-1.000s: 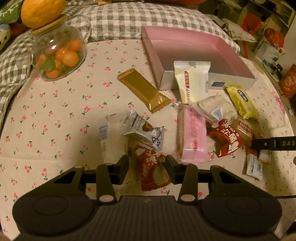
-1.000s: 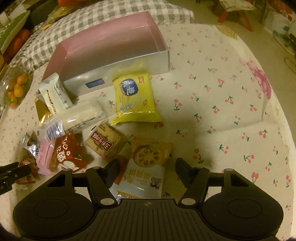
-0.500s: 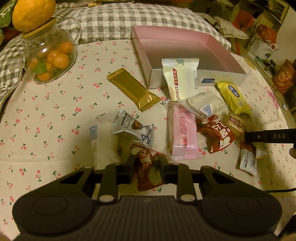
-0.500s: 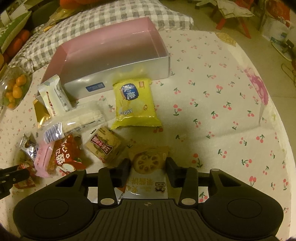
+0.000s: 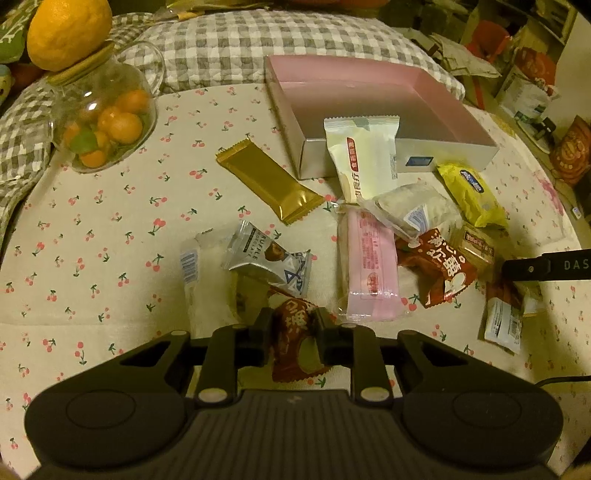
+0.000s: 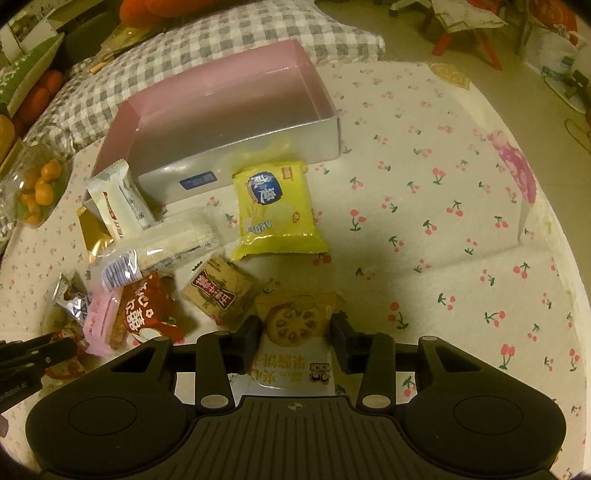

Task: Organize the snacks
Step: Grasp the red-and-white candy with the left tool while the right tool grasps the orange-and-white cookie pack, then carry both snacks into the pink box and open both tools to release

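Two crinkly packets are clamped: a red wrapper (image 5: 295, 338) by the left hand-held gripper (image 5: 293, 328), a half-hidden lotus-root biscuit pouch (image 6: 291, 347) by the right hand-held gripper (image 6: 295, 334).

Cherry-print tablecloth (image 5: 92, 229) covering the counter. Glass jar (image 5: 103, 122) of small orange fruits near the far left corner, its wooden lid carrying a large citrus fruit (image 5: 68, 31). Grey-and-white checked cushion (image 5: 258, 48) along the far edge. Beyond the far right edge, a red stool (image 6: 469, 33) on the floor.
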`<move>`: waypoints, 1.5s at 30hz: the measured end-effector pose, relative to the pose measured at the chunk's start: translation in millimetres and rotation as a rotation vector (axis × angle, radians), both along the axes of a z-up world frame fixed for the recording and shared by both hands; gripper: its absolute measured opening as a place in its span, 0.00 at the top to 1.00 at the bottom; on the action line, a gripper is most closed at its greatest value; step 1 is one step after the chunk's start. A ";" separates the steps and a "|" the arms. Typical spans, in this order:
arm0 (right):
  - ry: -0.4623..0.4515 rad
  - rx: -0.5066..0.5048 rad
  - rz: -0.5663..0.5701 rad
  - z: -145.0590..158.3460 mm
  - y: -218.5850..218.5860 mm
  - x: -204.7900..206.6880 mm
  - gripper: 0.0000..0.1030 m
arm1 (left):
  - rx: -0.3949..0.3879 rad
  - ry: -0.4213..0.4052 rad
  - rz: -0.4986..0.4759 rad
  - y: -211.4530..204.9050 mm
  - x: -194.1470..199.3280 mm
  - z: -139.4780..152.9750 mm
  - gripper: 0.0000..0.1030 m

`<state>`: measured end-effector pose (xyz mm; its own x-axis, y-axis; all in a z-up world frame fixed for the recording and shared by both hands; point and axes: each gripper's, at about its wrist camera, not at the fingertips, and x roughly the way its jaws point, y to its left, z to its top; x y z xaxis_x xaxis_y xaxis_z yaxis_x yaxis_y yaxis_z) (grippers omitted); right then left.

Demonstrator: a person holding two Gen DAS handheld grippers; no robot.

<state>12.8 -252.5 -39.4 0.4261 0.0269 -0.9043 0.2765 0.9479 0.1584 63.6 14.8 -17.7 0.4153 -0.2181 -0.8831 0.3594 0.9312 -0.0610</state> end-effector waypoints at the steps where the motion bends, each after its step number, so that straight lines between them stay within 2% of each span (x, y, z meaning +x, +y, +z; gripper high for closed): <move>1: -0.004 0.002 0.000 1.5 -0.2 -0.4 0.61 | -0.001 -0.001 0.001 0.1 -0.3 1.0 0.81; 22: -0.088 0.047 0.019 31.0 1.9 -7.2 0.61 | -0.015 -0.124 -0.016 -7.8 -17.4 32.5 0.82; 33: -0.125 0.016 0.053 47.8 9.5 -9.1 0.61 | 0.000 -0.191 -0.024 -16.1 -24.1 46.0 0.83; 45: -0.183 -0.021 0.084 75.4 10.4 31.4 0.61 | 0.015 -0.279 -0.058 -47.3 0.2 70.6 0.83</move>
<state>44.2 -242.2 36.0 0.5807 0.0517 -0.8125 0.1643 0.9700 0.1791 63.9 -32.5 52.9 0.6297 -0.2361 -0.7401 0.4127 0.9088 0.0613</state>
